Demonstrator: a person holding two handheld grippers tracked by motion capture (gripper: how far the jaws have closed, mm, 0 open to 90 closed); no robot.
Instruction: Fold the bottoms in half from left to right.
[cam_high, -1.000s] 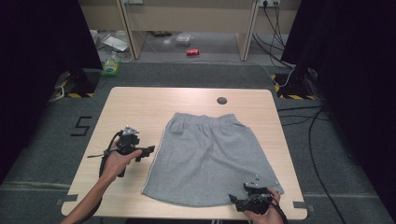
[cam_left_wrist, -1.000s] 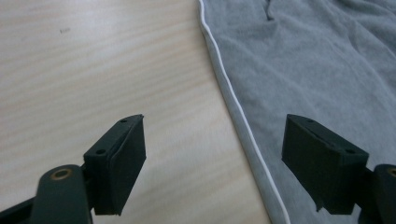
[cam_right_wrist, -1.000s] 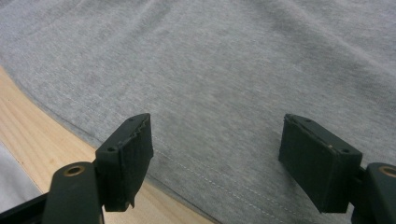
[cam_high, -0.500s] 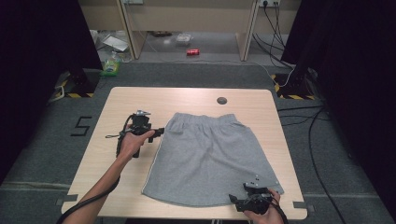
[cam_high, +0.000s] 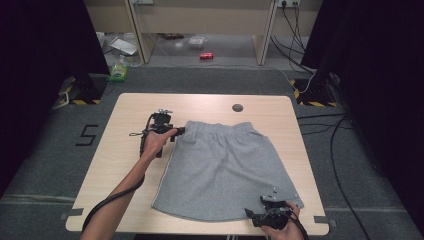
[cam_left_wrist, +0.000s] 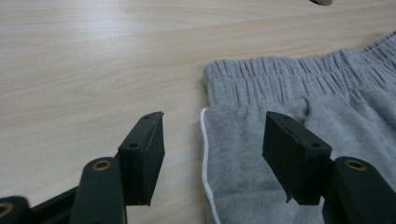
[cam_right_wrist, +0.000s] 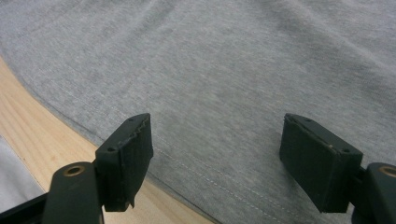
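High view: left gripper (cam_high: 181, 131) closing beside shorts (cam_high: 225, 170)

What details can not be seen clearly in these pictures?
- Shorts: underside hidden by the cloth itself, high view.
- Right gripper: whether its jaws touch the hem is too small to tell in the high view; its own view cuts the hem at the bottom edge.
- Dark round spot on the table: too small to identify.

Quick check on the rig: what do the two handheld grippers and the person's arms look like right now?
Both grippers are black: the left gripper and right gripper have blocky rectangular jaw pads and brass-coloured pivot rivets. A black cable trails from the left one along the forearm. The forearms are bare, with no sleeves in sight.
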